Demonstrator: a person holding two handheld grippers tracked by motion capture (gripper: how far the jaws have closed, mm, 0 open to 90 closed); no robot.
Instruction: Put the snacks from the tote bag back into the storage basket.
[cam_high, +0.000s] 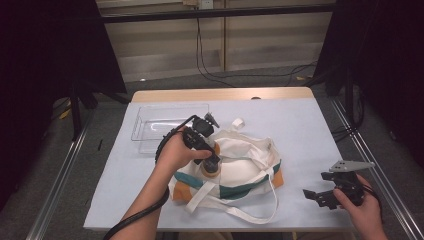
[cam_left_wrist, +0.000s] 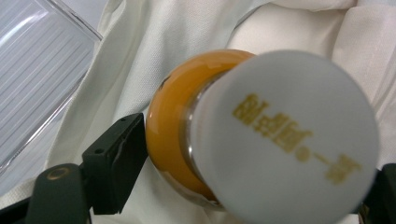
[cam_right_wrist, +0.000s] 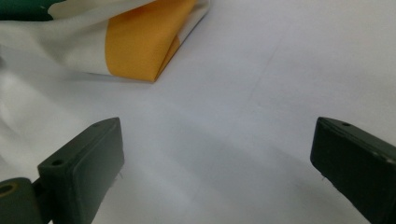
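Observation:
An orange bottle (cam_high: 212, 170) with a white cap (cam_left_wrist: 289, 140) bearing gold lettering sits between the jaws of my left gripper (cam_high: 211, 162), which is shut on it. The bottle is held over the white tote bag (cam_high: 245, 167), which lies at the table's middle with green and orange trim and loose straps. In the left gripper view the bottle's orange body (cam_left_wrist: 166, 135) presses against one black finger (cam_left_wrist: 116, 158), with bag cloth behind. My right gripper (cam_high: 320, 195) stands open near the front right of the table, nothing between its fingers (cam_right_wrist: 79, 163). The bag's orange corner (cam_right_wrist: 140, 42) lies ahead of it.
A clear plastic tray (cam_high: 160, 125) rests on the table behind and left of the bag, its ribbed bottom (cam_left_wrist: 37, 70) visible beside the cloth. The pale blue table cover (cam_high: 300, 130) runs to the right of the bag. Cables cross the floor beyond the table.

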